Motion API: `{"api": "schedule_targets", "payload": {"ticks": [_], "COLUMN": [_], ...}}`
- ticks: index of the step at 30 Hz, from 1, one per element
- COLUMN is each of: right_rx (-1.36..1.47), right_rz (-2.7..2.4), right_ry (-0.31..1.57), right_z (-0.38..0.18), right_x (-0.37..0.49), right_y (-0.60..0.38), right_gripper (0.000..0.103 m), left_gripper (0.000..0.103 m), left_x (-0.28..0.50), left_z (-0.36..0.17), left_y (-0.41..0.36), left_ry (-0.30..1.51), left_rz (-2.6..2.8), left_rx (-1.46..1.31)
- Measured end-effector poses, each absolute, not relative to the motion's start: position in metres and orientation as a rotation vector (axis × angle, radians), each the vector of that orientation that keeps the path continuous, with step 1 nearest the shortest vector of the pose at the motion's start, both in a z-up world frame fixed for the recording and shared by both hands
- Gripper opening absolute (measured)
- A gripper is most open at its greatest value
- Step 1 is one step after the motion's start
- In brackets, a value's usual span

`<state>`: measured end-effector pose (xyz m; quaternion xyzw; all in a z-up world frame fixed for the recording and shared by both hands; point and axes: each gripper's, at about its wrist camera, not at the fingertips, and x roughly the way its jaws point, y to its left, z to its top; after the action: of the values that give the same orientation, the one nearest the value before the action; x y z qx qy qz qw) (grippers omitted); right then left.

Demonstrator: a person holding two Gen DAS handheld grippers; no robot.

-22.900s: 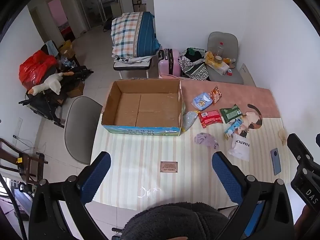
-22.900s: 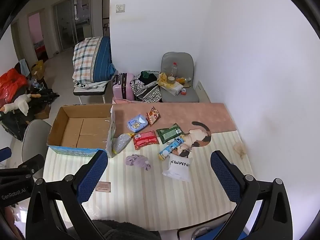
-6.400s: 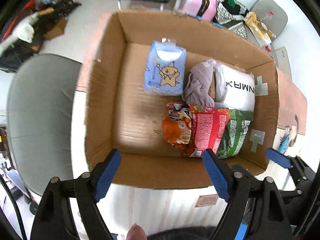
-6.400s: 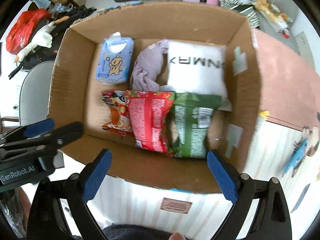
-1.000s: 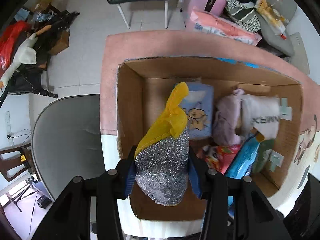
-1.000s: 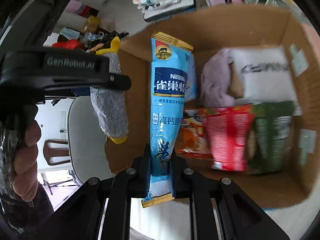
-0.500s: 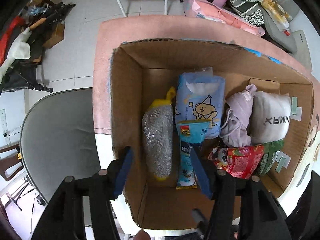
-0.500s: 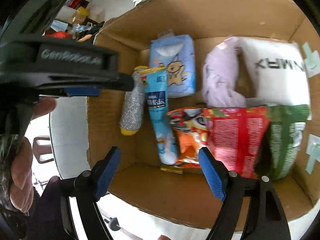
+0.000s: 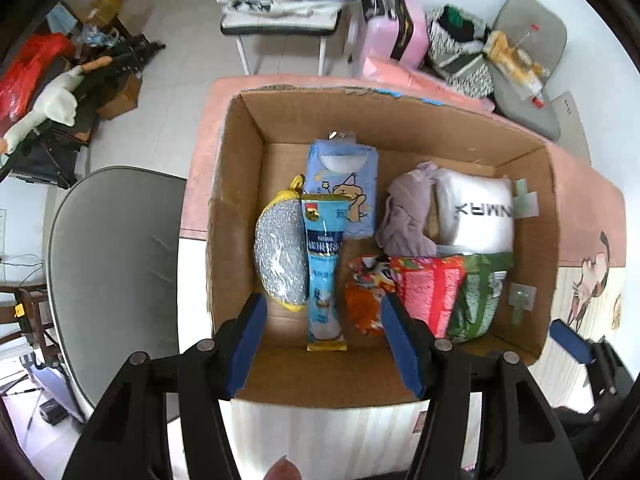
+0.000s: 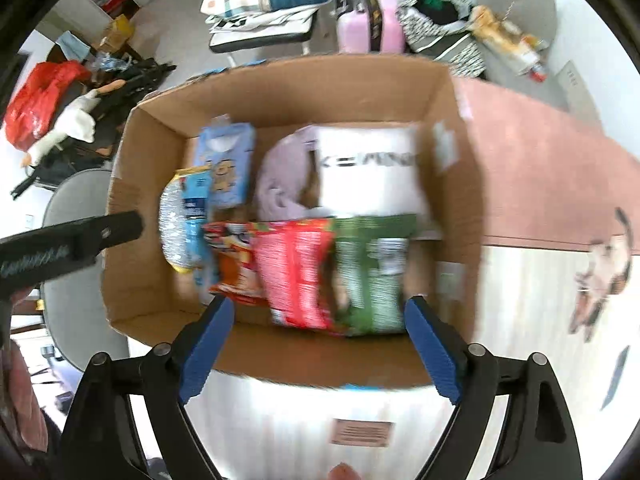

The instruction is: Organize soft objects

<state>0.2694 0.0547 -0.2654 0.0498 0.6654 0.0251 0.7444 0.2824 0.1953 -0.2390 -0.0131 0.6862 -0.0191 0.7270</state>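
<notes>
Eight items: all lie on the floor of the cardboard box point(image 9: 440, 390), none on the table point(image 9: 320, 432) near it.
Box: open-topped, on the striped table, straight ahead of both grippers.
Left gripper point(image 9: 322, 344): fingers spread wide, holding nothing, above the near wall at the box's left half.
Right gripper point(image 10: 316, 344): fingers spread wide, empty, above the near wall at the box's right half.
Left column: silver scouring sponge point(image 9: 280, 260) with yellow ends, touching the blue Nestle sachet point(image 9: 323, 276) beside it.
Long axes: both run from the near wall toward the far wall, in line with the left gripper's fingers.
Back row: blue cartoon pack point(image 9: 344, 188), lilac cloth point(image 9: 404, 216), white pouch point(image 9: 476, 212) with black lettering.
Front row: orange snack bag point(image 9: 366, 292), red snack bag point(image 9: 428, 292), green snack bag point(image 9: 480, 296), overlapping side by side.
Nearer gripper: the left to sponge and sachet; the right to the red and green bags.
Judgement: packing looks complete; any next move would be tidying or withdrawal.
Left wrist view only: sharp print on the sachet, the sponge's full outline.
Right wrist view only: motion-blurred, yet it shows the left gripper's black body from the side and more bare table to the right.
</notes>
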Motion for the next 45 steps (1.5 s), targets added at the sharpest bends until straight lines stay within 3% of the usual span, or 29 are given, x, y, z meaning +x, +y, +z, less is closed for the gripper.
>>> {"api": "schedule_targets", "payload": {"ticks": [3,7,16,32,45], "right_rx": [0.069,0.038,0.028,0.01,-0.013], "right_rz": [0.029,-0.008,-0.035,-0.034,0.022], "right_ry": [1.426,1.387,1.311,1.056,0.974], "right_z": [-0.249,-0.23,-0.194,-0.033,0.032], "right_x": [0.264,0.253,0.233,0.119,0.064], "right_y": [0.044,0.034,0.018,-0.007,-0.007], "right_gripper": [0.103,0.103,0.103,0.103,0.103], "left_gripper": [0.09,0.1,0.1,0.1,0.1], "left_x": [0.268,0.254,0.223,0.121,0.072], "left_z": [-0.228,-0.215,-0.169,-0.045,-0.005], "left_y": [0.195,0.193,0.187,0.173,0.177], "left_ry": [1.46,1.404,1.289,1.067,1.021], "left_rz": [-0.015,0.016,0.026,0.011,0.007], "left_rx": [-0.034,-0.029,-0.025,0.008,-0.021]}}
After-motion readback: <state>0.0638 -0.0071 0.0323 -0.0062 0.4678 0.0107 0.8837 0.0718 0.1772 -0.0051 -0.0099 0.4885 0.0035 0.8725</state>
